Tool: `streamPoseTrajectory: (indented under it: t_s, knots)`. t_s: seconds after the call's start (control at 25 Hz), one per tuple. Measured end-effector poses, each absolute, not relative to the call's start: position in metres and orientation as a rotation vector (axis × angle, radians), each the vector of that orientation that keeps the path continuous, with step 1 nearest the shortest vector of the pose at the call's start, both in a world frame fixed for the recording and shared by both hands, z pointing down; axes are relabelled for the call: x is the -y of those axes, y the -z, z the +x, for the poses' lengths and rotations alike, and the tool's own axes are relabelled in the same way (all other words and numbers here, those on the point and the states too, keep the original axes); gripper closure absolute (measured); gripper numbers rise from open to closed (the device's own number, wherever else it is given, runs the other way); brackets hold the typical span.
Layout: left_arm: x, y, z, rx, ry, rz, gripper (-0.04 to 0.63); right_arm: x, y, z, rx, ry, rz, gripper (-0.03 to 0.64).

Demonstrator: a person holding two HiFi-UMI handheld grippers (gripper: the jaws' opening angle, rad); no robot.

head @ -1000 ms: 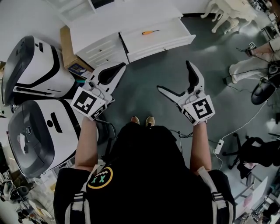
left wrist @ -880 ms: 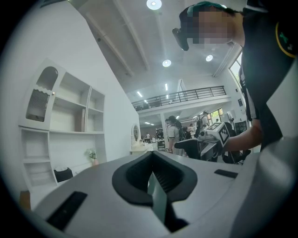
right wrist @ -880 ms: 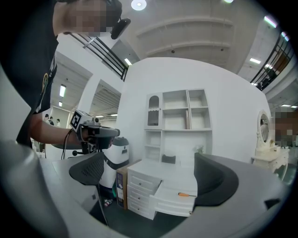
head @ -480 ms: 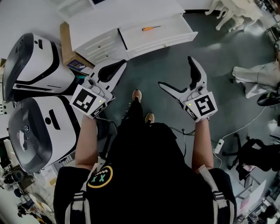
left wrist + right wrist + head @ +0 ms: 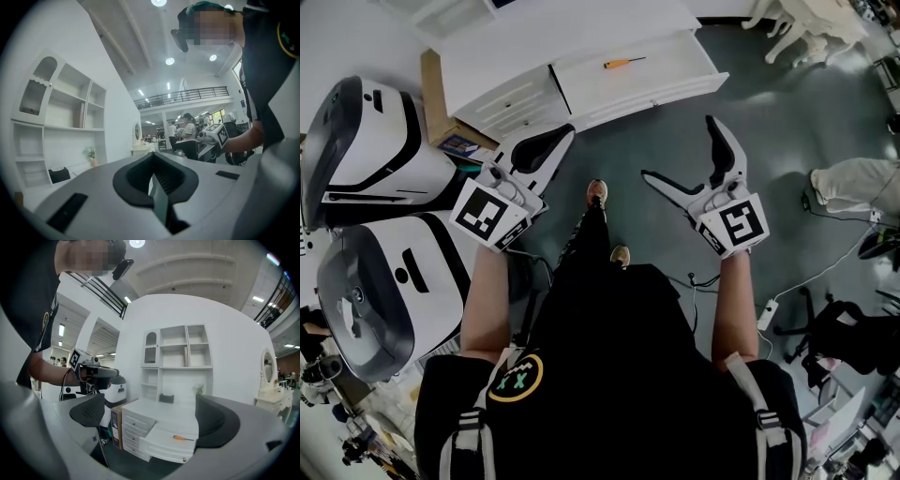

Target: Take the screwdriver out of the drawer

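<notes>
I am at the approach step, with nothing gripped yet. My right tool (image 5: 679,148) has its jaws spread wide and empty. The slim orange-handled screwdriver with a thin metal shaft (image 5: 623,64) lies well ahead of it, flat on the bottom of the pulled-out white drawer (image 5: 656,89). In the right gripper view it shows low between the two jaws, nearer the right one. My left tool (image 5: 546,148) is pressed together on nothing and points toward the shut drawers left of the open one. I judge that the next move is to carry the right tool forward over the drawer front. I then lower it so the jaws straddle the handle crosswise, low enough for so flat a thing, and close them.
</notes>
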State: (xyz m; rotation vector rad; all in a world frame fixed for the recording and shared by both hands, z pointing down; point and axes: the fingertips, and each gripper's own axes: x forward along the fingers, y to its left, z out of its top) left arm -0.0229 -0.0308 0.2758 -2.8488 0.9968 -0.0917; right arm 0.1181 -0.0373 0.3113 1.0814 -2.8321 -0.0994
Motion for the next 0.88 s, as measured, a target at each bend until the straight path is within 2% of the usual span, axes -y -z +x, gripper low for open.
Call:
streamPoseTrajectory:
  t_s: [0.88]
  knots:
    - [0.185,-0.286,-0.049,-0.930,0.057,-2.856,0.578,0.210,-0.337,0.066,2.786,0.236,0.952,0.032]
